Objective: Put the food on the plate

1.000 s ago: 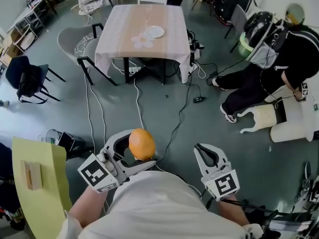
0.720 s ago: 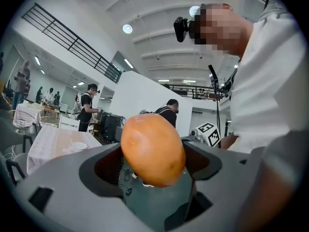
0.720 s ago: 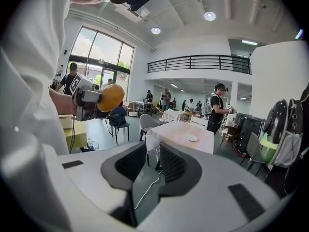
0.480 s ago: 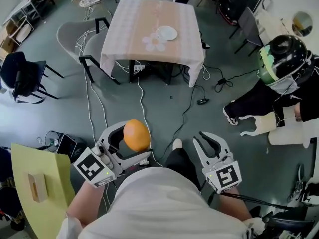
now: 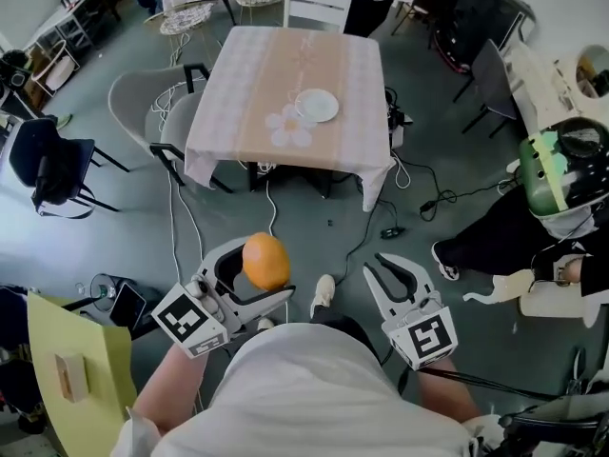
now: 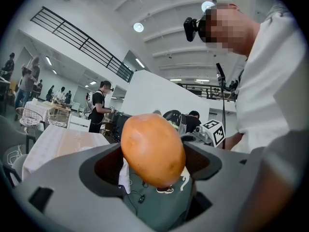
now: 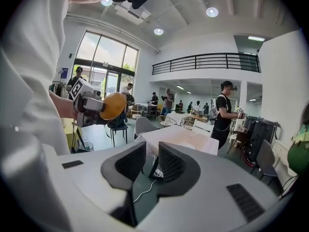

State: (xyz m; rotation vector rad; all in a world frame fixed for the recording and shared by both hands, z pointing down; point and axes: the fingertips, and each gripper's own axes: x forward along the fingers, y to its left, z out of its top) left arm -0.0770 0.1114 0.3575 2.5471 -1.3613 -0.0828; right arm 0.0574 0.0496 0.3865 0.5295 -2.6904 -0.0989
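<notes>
My left gripper [image 5: 259, 272] is shut on an orange, egg-shaped piece of food [image 5: 265, 261], held in the air above the grey floor; it fills the left gripper view [image 6: 152, 149]. A white plate [image 5: 317, 105] lies on the far table [image 5: 247, 74] with a pale checked cloth, beside a flower-shaped mat [image 5: 287, 127]. The table is some way ahead of both grippers. My right gripper [image 5: 381, 267] hangs to the right of the food, shut with nothing between its pads [image 7: 151, 161]. From the right gripper view the food [image 7: 112, 106] shows at the left.
Cables [image 5: 269, 208] trail across the floor under and before the table. Grey chairs [image 5: 143, 89] stand at its left, a white chair [image 5: 317, 6] behind it. A seated person with a helmet [image 5: 557, 174] is at the right. A yellow table [image 5: 67, 369] is at the lower left.
The table and plate have come nearer and sit lower in the head view. The seated person has slid toward the right edge. Both grippers keep the same hold.
</notes>
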